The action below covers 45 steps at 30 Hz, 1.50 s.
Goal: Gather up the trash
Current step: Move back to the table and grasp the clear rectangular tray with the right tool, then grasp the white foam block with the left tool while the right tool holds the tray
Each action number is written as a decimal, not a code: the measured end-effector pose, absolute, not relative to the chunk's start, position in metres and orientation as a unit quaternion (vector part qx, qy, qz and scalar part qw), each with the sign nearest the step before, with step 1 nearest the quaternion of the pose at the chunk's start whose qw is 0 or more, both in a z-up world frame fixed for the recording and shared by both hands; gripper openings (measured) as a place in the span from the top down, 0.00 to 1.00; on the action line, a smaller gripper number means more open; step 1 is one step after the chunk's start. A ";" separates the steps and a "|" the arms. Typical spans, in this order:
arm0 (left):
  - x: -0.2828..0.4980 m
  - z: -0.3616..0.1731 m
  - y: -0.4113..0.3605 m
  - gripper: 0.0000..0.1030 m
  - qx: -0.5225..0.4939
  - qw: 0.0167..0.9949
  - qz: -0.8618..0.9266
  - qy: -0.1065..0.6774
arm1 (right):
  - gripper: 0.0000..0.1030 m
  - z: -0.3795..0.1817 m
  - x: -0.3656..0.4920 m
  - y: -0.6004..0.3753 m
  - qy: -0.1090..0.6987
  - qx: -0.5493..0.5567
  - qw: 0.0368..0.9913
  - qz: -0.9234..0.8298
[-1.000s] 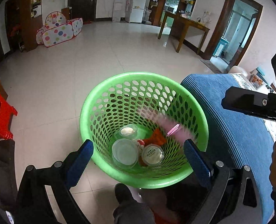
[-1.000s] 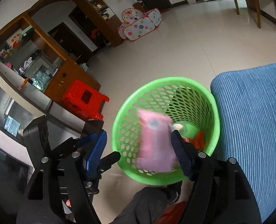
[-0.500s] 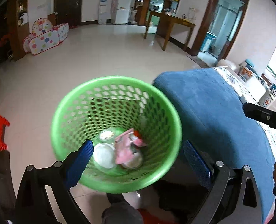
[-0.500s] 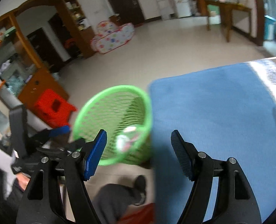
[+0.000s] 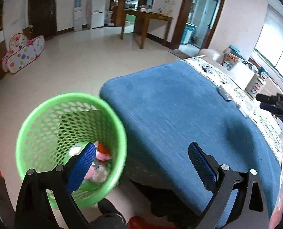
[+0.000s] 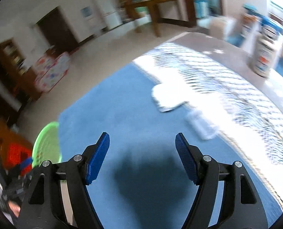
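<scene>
Swung away from the basket since a second ago, the right gripper (image 6: 142, 150) now hangs over the blue ribbed table mat (image 6: 122, 114), its blue-padded jaws spread wide with nothing between them; the pink wrapper it carried then now lies in the green perforated plastic basket (image 5: 45, 112). Ahead of it, in the centre right of the blurred right-wrist frame, two white flat pieces of trash (image 6: 167, 99) (image 6: 201, 126) lie near each other at the mat's far edge, where the white patterned cloth (image 6: 237, 87) begins. The left gripper (image 5: 141, 164) is likewise released and empty, hovering at the lower middle of its frame between basket and mat. The basket stands on the pale tiled floor (image 5: 84, 61) at lower left, touching the mat's corner, with the pink wrapper (image 5: 101, 155), an orange scrap and clear round cups inside.
</scene>
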State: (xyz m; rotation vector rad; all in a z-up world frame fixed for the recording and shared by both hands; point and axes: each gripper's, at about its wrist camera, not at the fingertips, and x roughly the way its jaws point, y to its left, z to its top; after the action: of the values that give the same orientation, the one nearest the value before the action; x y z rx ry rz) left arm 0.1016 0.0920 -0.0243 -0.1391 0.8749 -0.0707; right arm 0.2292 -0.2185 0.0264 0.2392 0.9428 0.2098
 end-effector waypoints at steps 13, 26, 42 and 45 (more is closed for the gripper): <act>0.135 -0.019 0.049 0.09 -0.035 0.901 -0.071 0.427 | 0.31 -0.002 0.289 -0.294 0.501 0.204 0.841 -0.019; 0.189 -0.016 0.001 0.09 -0.002 0.896 -0.104 0.431 | 0.40 -0.025 0.318 -0.297 0.530 0.210 0.821 -0.035; 0.226 -0.026 -0.054 0.09 0.022 0.886 -0.133 0.443 | 0.41 -0.028 0.307 -0.313 0.536 0.230 0.812 0.026; 0.228 -0.027 -0.059 0.09 0.022 0.885 -0.137 0.445 | 0.41 -0.030 0.303 -0.314 0.538 0.238 0.808 0.035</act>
State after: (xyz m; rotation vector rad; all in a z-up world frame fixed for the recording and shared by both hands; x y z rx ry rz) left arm 0.2279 -0.0593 -0.0269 0.0467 0.9261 -0.2843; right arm 0.3034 -0.3141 -0.0303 0.5097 1.1511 0.0746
